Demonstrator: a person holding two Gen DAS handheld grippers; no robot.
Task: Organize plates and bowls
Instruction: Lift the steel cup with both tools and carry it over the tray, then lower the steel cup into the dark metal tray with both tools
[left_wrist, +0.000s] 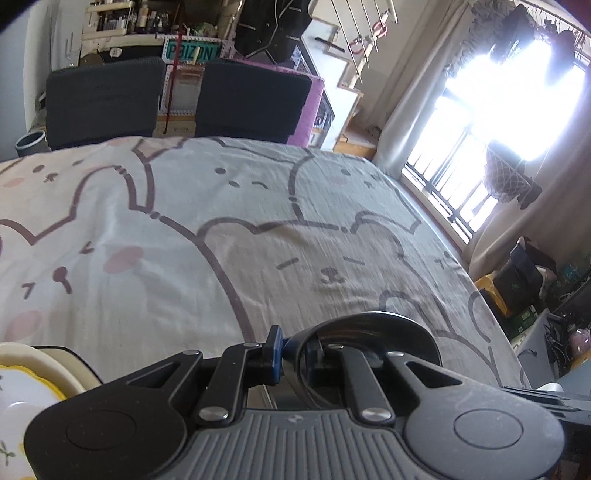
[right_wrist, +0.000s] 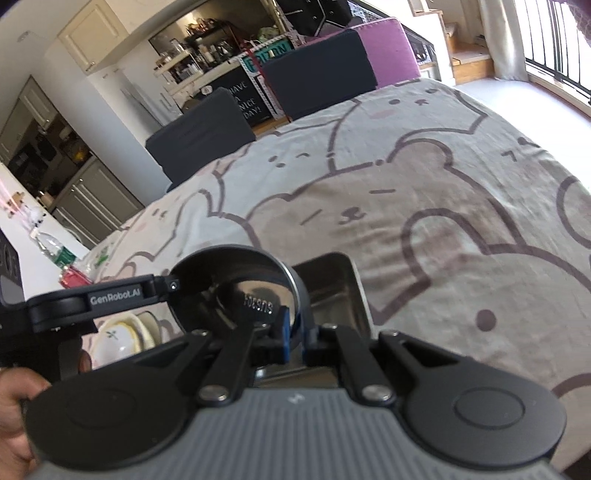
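Evidently one steel bowl (right_wrist: 236, 291) is pinched at its rim by both grippers: left gripper (left_wrist: 295, 350) and right gripper (right_wrist: 293, 332), jaws pressed together. Stacked dishes (right_wrist: 122, 332) are seen leftward, nearer the left hand.

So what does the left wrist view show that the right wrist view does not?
Only left wrist: a grey bin and dark bags.
Only right wrist: a square metal tray behind the bowl, a water bottle, a person's hand.
Both: the steel bowl, pinched by the left gripper and right gripper, the bear tablecloth, cream dishes.
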